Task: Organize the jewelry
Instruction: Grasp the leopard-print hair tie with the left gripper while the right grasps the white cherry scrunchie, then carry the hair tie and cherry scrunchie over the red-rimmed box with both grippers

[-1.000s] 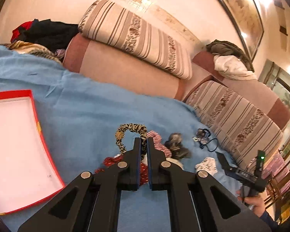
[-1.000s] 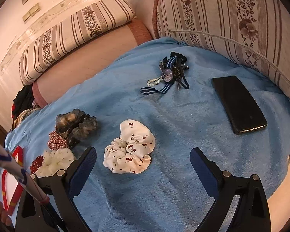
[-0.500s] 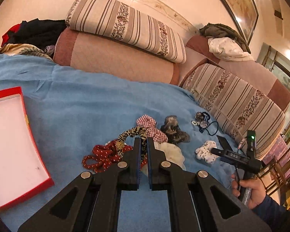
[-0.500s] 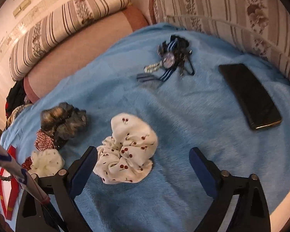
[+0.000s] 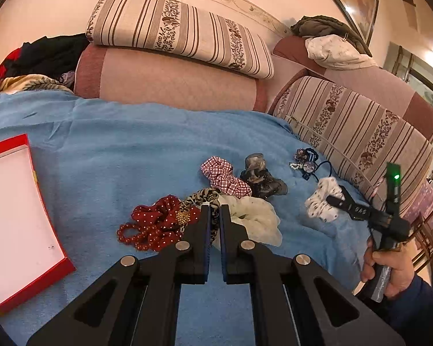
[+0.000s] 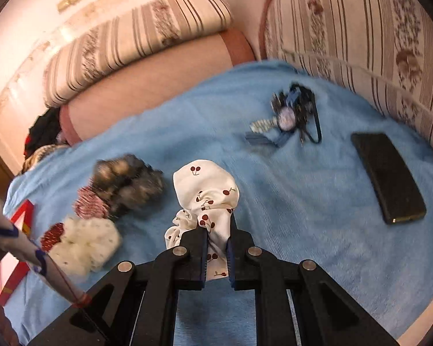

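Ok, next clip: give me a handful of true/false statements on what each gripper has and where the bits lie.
1. The right gripper is shut on the cherry scrunchie. True.
2. The left gripper is wide open. False: it is shut on the leopard band.
3. The phone lies inside the red box. False: it lies on the blue blanket, by the striped cushion.
4. The red box holds no jewelry. True, in the part visible.

White cherry-print fabric scrunchie (image 6: 206, 199): bunched upward, pinched, near middle.
Leopard-print band with gold bead (image 5: 197, 199): pinched, left, over red dotted scrunchie (image 5: 156, 219).
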The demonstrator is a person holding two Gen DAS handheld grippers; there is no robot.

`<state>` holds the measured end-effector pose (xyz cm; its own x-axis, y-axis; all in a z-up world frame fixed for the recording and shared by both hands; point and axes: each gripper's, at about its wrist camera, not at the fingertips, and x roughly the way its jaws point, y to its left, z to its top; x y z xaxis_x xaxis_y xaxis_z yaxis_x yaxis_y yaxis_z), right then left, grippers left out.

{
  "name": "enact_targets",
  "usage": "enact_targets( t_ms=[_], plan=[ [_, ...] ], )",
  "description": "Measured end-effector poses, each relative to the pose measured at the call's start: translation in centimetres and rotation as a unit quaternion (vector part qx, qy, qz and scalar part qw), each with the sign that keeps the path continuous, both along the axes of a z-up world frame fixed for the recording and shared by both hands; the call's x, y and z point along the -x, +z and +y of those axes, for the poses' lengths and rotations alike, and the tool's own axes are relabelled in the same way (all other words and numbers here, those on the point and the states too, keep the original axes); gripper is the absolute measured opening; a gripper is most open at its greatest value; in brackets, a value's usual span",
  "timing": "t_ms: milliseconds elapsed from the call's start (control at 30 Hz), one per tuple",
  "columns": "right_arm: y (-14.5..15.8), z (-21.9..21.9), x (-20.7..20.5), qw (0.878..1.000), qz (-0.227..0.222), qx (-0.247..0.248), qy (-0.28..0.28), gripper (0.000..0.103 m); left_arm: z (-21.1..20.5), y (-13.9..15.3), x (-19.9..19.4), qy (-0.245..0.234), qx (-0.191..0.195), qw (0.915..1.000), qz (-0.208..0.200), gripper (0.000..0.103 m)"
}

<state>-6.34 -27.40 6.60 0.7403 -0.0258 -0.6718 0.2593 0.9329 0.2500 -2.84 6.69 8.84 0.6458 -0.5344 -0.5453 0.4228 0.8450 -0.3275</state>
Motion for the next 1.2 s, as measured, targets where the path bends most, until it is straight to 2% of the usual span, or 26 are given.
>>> enact_targets(
  t_ms=[233, 467, 567, 800, 967, 1200],
  plan=[
    [1.1, 2.4, -0.2, 0.999, -0.021, -0.003, 0.036, 0.012, 0.0, -0.1, 0.7, -0.005, -0.007, 1.0, -0.003, 0.005],
    [2.0, 5.2, 1.6, 0.996, -0.037, 0.012, 0.076, 0.012, -0.5, -0.8, 0.7, -0.013, -0.009, 0.9998, 0.008, 0.005],
    [2.1, 5.5, 2.2, 0.996, -0.037, 0.023, 0.079, 0.012, -0.9, -0.7, 0.9, -0.019, -0.012, 0.9997, 0.005, 0.005],
    [2.1, 4.4, 3.1, 0.998, -0.033, 0.008, 0.059, 0.012, -1.1, -0.6, 1.0, -0.019, -0.01, 0.9998, 0.005, 0.005],
    [2.7, 5.5, 3.7, 0.997, -0.042, 0.022, 0.067, 0.012, -1.0, -0.3, 1.4, -0.016, -0.007, 0.9998, -0.002, 0.005],
    [3.5, 8.4, 3.5, 0.994, -0.051, 0.018, 0.095, 0.012, 0.4, 0.5, 2.0, -0.003, 0.001, 0.9999, -0.011, 0.005]
  ],
)
